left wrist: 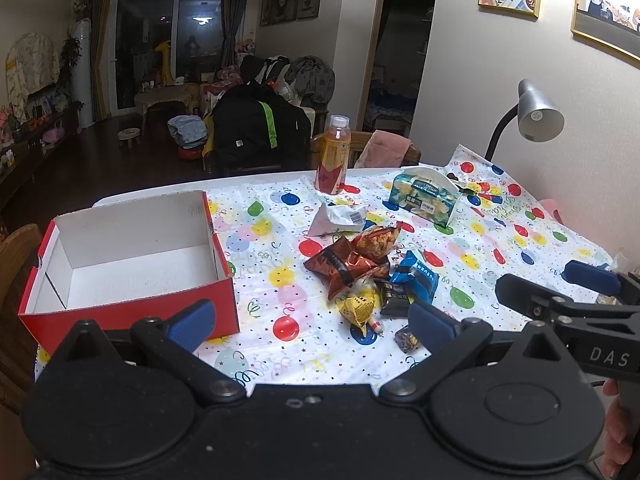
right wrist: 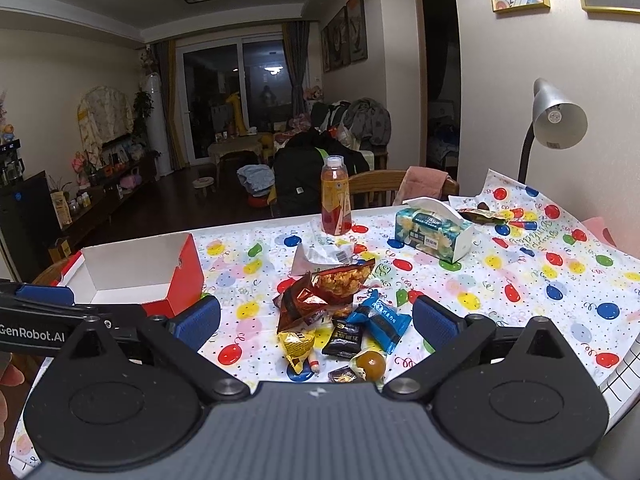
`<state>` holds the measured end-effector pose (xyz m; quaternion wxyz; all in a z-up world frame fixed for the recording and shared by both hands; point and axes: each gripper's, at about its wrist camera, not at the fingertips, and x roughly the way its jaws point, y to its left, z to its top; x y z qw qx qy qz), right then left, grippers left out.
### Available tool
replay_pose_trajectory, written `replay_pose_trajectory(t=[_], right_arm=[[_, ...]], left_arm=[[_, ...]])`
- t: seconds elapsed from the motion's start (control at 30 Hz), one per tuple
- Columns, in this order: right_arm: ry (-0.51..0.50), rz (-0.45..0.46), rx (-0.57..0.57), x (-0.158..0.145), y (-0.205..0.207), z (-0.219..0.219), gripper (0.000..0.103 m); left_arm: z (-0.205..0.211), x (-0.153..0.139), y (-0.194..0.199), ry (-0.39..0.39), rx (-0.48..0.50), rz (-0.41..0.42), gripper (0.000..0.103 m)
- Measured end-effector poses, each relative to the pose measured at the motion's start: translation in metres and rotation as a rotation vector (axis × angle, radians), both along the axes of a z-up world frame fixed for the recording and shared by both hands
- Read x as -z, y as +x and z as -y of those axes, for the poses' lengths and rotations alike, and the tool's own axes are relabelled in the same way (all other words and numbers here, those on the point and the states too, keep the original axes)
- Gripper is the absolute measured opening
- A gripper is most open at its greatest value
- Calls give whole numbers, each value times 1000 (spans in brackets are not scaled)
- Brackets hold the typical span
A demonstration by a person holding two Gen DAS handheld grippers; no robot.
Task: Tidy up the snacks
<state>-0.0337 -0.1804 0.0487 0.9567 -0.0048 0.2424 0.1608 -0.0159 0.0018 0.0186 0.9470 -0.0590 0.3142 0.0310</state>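
The bench is covered by a white plastic cloth printed with coloured balloons [left wrist: 280, 216], and a loose heap of small snack packets lies near its middle. The heap serves as the landmark. In it are a crinkled brown-red foil packet [left wrist: 340, 268], an orange crisp packet [left wrist: 376, 240] leaning on the far side of the foil one, a blue wrapped cake packet [left wrist: 416, 276], a small black packet [left wrist: 394, 296] and a yellow triangular packet [left wrist: 356, 308]. They touch or overlap one another. A flat white pouch with a barcode [left wrist: 340, 220] lies just beyond the heap.

Left of the heap stands an open red cardboard box with a white inside [left wrist: 132, 264], holding nothing that shows. Beyond the heap stands an upright plastic drink bottle with an orange and red label [left wrist: 332, 160]; beyond and right sits a teal tissue pack [left wrist: 424, 196], and further right a grey gooseneck lamp [left wrist: 536, 112].

The left tongs [left wrist: 312, 322] hang spread wide on the near side of the heap, with nothing between the blue pads. The right tongs [right wrist: 316, 318] are likewise wide and hold nothing; the heap lies between and just beyond their pads, and a round brown wrapped sweet [right wrist: 370, 364] sits at its near edge.
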Motion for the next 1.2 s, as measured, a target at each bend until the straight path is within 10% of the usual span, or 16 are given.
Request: replay_pose_trajectory(t=[1.2], right_arm=[[-4,9,4,-1,-11,-2,103]], left_arm=[[4,-4,-1,8,9,7,103]])
